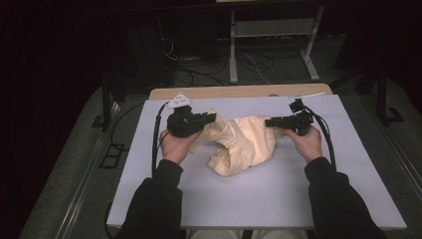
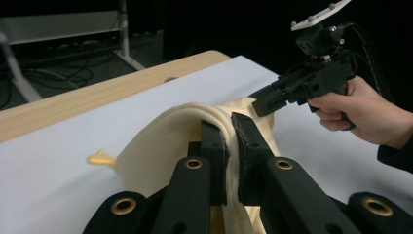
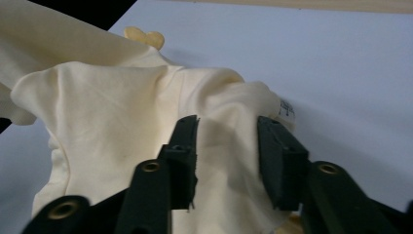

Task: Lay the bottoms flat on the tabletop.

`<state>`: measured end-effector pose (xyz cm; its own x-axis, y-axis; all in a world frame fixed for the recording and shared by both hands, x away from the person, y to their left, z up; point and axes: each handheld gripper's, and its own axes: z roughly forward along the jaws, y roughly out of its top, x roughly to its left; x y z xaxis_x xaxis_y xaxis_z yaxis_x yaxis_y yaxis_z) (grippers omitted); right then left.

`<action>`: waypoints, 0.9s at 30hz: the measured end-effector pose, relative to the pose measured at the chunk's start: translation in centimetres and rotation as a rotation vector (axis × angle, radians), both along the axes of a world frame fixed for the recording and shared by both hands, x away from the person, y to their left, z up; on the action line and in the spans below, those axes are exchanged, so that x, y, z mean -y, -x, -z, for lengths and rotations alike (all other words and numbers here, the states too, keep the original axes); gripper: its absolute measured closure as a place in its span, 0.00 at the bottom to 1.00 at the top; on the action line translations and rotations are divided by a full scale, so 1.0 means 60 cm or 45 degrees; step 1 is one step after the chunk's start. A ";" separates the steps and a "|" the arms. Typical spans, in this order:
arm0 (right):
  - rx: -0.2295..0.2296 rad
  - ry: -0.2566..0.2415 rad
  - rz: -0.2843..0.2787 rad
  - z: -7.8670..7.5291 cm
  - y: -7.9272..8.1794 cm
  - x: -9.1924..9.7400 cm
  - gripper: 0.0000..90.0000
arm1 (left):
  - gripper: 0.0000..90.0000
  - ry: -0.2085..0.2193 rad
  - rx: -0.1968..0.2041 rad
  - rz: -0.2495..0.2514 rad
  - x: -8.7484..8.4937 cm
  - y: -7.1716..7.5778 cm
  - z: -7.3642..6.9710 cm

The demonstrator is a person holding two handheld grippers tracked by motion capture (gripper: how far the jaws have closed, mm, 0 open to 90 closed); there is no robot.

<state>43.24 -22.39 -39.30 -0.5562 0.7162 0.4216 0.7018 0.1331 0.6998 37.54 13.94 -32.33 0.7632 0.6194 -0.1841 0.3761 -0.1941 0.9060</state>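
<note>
A crumpled cream cloth (image 1: 244, 142) lies in the middle of the pale mat (image 1: 259, 199). My left gripper (image 1: 213, 117) is at the cloth's left end, shut on a raised fold of the cloth (image 2: 160, 141) that runs between its jaws (image 2: 228, 124). My right gripper (image 1: 268, 122) is at the right end; its jaws stand apart around a hump of the cloth (image 3: 112, 122), and the pads do not press on it (image 3: 228, 126). A small white label (image 3: 287, 109) shows at the cloth's edge beside the right-hand jaw. In the left gripper view, the right gripper (image 2: 258, 102) points at the cloth's far end.
The mat lies on a wooden tabletop whose bare strip (image 1: 239, 92) shows at the far side. A small yellow tab (image 2: 100, 158) sticks out of the cloth onto the mat. Beyond the table stand a metal frame (image 1: 234, 50) and loose floor cables (image 1: 199, 74).
</note>
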 end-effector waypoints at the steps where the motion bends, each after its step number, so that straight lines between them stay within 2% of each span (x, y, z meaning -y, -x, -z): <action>1: 0.008 -0.002 0.001 -0.002 0.004 0.005 0.60 | 0.92 0.002 0.002 0.009 0.006 0.001 -0.001; 3: 0.029 -0.003 0.018 -0.011 0.012 0.017 0.52 | 0.92 0.004 0.005 0.032 0.019 0.002 -0.001; 4: 0.029 -0.003 0.018 -0.011 0.012 0.017 0.52 | 0.92 0.002 0.004 0.040 0.024 0.002 -0.001; 5: 0.046 -0.021 0.006 -0.019 0.017 0.024 0.45 | 0.92 0.002 0.006 0.056 0.036 0.003 -0.001; 6: 0.046 -0.021 0.006 -0.019 0.017 0.024 0.45 | 0.92 0.002 0.006 0.056 0.036 0.003 -0.001; 7: 0.072 -0.047 -0.002 -0.028 0.022 0.029 0.41 | 0.92 0.005 0.001 0.074 0.047 0.003 0.001; 9: 0.083 -0.056 -0.006 -0.031 0.024 0.030 0.39 | 0.92 0.005 0.001 0.084 0.055 0.004 0.003; 11: 0.106 -0.086 -0.028 -0.043 0.032 0.028 0.29 | 0.92 0.014 -0.008 0.113 0.073 0.006 0.009; 12: 0.106 -0.086 -0.028 -0.043 0.032 0.028 0.29 | 0.92 0.014 -0.008 0.113 0.073 0.006 0.009; 13: 0.104 -0.098 -0.058 -0.049 0.036 0.024 0.22 | 0.92 0.020 -0.021 0.145 0.087 0.009 0.017; 14: 0.105 -0.100 -0.065 -0.051 0.037 0.022 0.21 | 0.92 0.020 -0.030 0.164 0.095 0.011 0.021; 16: 0.112 -0.102 -0.070 -0.054 0.040 0.019 0.21 | 0.92 0.013 -0.036 0.186 0.103 0.013 0.026; 21: 0.150 -0.097 -0.121 -0.080 0.052 0.003 0.17 | 0.92 -0.030 -0.065 0.283 0.152 0.030 0.052; 23: 0.161 -0.094 -0.130 -0.086 0.056 -0.003 0.17 | 0.92 -0.037 -0.068 0.296 0.160 0.032 0.057; 24: 0.166 -0.091 -0.134 -0.089 0.057 -0.005 0.17 | 0.92 -0.052 -0.077 0.319 0.173 0.036 0.064; 25: 0.163 -0.090 -0.141 -0.090 0.058 -0.008 0.17 | 0.92 -0.052 -0.077 0.319 0.173 0.036 0.064; 27: 0.155 -0.075 -0.157 -0.092 0.059 -0.015 0.17 | 0.92 -0.066 -0.084 0.359 0.191 0.043 0.074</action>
